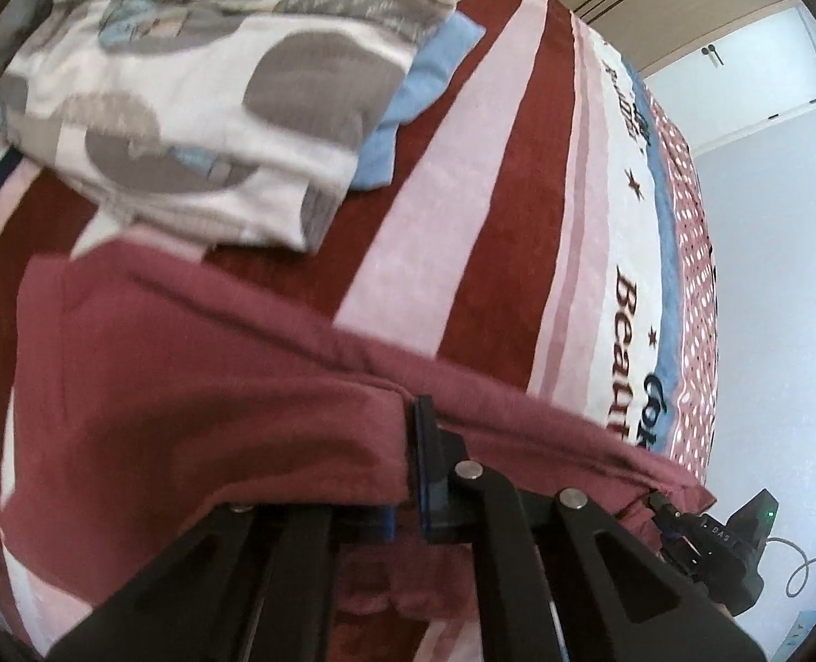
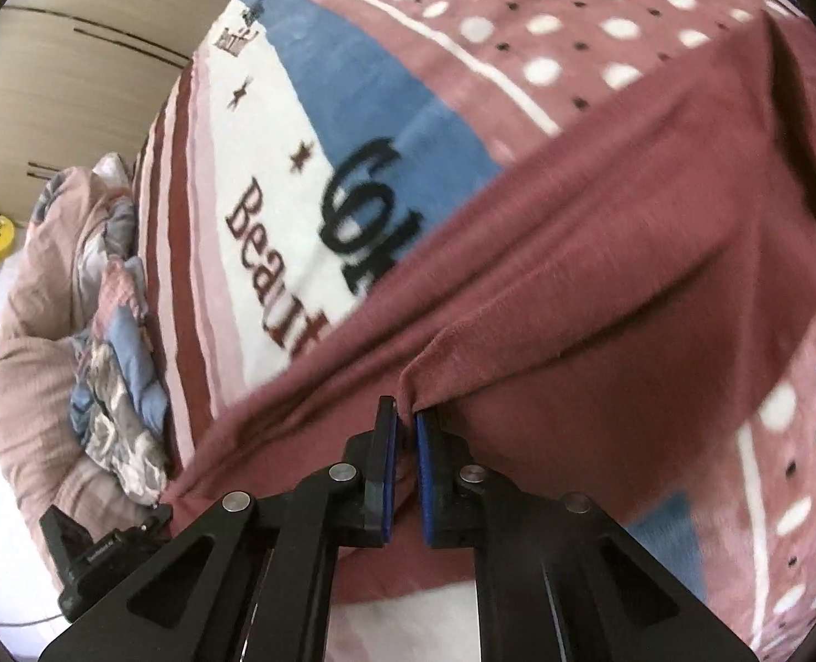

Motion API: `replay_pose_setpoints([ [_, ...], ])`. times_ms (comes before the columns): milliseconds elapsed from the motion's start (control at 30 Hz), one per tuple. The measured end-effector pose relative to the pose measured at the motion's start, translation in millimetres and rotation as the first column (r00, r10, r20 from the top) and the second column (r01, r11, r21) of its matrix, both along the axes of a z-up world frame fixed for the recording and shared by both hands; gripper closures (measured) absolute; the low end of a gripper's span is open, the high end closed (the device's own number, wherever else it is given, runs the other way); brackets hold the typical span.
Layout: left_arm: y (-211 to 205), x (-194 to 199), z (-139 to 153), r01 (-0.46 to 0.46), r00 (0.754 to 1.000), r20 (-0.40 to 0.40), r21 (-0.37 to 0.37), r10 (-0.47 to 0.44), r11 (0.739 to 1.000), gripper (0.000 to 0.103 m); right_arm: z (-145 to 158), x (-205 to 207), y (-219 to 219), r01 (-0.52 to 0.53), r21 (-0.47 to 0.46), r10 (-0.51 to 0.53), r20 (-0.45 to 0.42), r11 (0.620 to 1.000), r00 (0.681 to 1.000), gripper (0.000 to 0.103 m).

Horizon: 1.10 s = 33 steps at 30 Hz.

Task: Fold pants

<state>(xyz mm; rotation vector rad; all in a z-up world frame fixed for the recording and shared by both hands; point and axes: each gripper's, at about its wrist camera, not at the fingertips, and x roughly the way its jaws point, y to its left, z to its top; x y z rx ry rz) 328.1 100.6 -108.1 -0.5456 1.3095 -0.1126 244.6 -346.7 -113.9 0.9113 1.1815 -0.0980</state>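
**Maroon pants held at two points above the bedspread**

The maroon pants [image 1: 187,375] lay stretched over the striped bedspread [image 1: 463,176], and that bedspread serves as the landmark here. In the left wrist view their long axis ran from the near edge of the bedspread on the left toward the right gripper [image 1: 667,513] at the lower right, crossing the red and pink stripes at an angle. One folded edge of the cloth formed a raised ridge along that line. In the right wrist view the pants [image 2: 601,254] ran from the lower left up to the upper right, covering part of the printed lettering on the bedspread [image 2: 545,27] and reaching over its dotted border.

The left gripper [image 1: 408,441] pointed forward and slightly down over the bedspread, with its jaws pinched onto a hem corner of the pants; only the right-hand blue pad was clearly visible, the other being hidden behind the cloth. The right gripper [image 2: 405,425] pointed the same general way from the opposite end, with its two blue pads [image 2: 424,469] drawn close together and a fold of the maroon fabric caught between their tips. The left gripper [image 2: 154,513] appeared at the lower left of that view, touching the cloth's far end.

A folded patterned quilt [image 1: 198,88] sat farther up the bedspread, with a blue cloth [image 1: 419,94] under it.
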Motion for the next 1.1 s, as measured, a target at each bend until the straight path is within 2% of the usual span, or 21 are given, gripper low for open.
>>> replay_pose_setpoints([
  [133, 1, 15, -1, -0.011, 1.0, 0.014, 0.015, 0.011, 1.0, 0.1, 4, 21, -5, -0.002, -0.012, 0.002, 0.028, 1.0, 1.0, 0.102],
  [433, 2, 37, -15, -0.02, 1.0, -0.018, 0.058, 0.021, 0.998, 0.098, 7, 50, -19, -0.006, -0.072, 0.01, 0.056, 0.997, 0.998, 0.101],
  [467, 3, 38, -14, -0.016, 1.0, -0.02, 0.063, 0.018, 0.998, 0.092, 8, 53, -21, -0.01, -0.086, 0.015, 0.055, 0.996, 0.998, 0.1],
  [500, 4, 39, -13, -0.017, 1.0, -0.019, 0.06, 0.018, 0.998, 0.077, 9, 53, -21, -0.015, -0.092, 0.02, 0.054, 0.996, 0.998, 0.1],
  [533, 6, 39, -10, -0.02, 1.0, -0.01, 0.049, 0.021, 0.999, 0.067, 10, 54, -20, -0.022, -0.095, 0.027, 0.054, 0.995, 0.998, 0.098],
  [567, 9, 38, -5, -0.022, 1.0, 0.006, 0.026, 0.022, 0.999, 0.05, 12, 55, -18, -0.034, -0.095, 0.039, 0.056, 0.995, 0.998, 0.098],
  [600, 10, 37, 1, -0.012, 1.0, 0.019, 0.001, 0.012, 1.0, 0.042, 15, 55, -15, -0.056, -0.089, 0.061, 0.06, 0.994, 0.996, 0.098],
  [633, 11, 36, 6, 0.006, 1.0, 0.028, -0.016, -0.006, 1.0, 0.042, 18, 55, -12, -0.074, -0.084, 0.08, 0.066, 0.994, 0.995, 0.098],
  [667, 12, 34, 12, 0.024, 0.999, 0.032, -0.018, -0.024, 1.0, 0.042, 24, 55, -5, -0.11, -0.073, 0.116, 0.077, 0.991, 0.99, 0.092],
  [700, 14, 31, 16, 0.038, 0.999, 0.03, -0.013, -0.037, 0.999, 0.042, 27, 55, 2, -0.143, -0.065, 0.149, 0.085, 0.988, 0.985, 0.087],
  [733, 16, 26, 21, 0.054, 0.998, 0.023, -0.011, -0.054, 0.998, 0.042, 31, 54, 10, -0.181, -0.056, 0.186, 0.093, 0.982, 0.978, 0.074],
  [767, 18, 22, 23, 0.063, 0.998, 0.016, -0.008, -0.062, 0.998, 0.042, 35, 54, 21, -0.229, -0.043, 0.233, 0.105, 0.972, 0.967, 0.065],
  [900, 38, -2, 28, 0.071, 0.997, -0.028, 0.017, -0.07, 0.997, 0.041, 36, 50, 71, -0.413, 0.029, 0.407, 0.115, 0.91, 0.906, 0.062],
  [967, 48, -19, 25, 0.065, 0.996, -0.056, -0.008, -0.065, 0.998, 0.041, 23, 47, 96, -0.471, 0.101, 0.464, 0.09, 0.876, 0.881, 0.062],
  [1033, 55, -36, 20, 0.062, 0.994, -0.086, -0.013, -0.062, 0.998, 0.041, 10, 47, 113, -0.496, 0.137, 0.492, 0.067, 0.857, 0.868, 0.062],
  [1100, 62, -52, 13, 0.061, 0.99, -0.124, -0.008, -0.061, 0.998, 0.041, -4, 49, 132, -0.524, 0.118, 0.524, 0.036, 0.843, 0.851, 0.062],
])
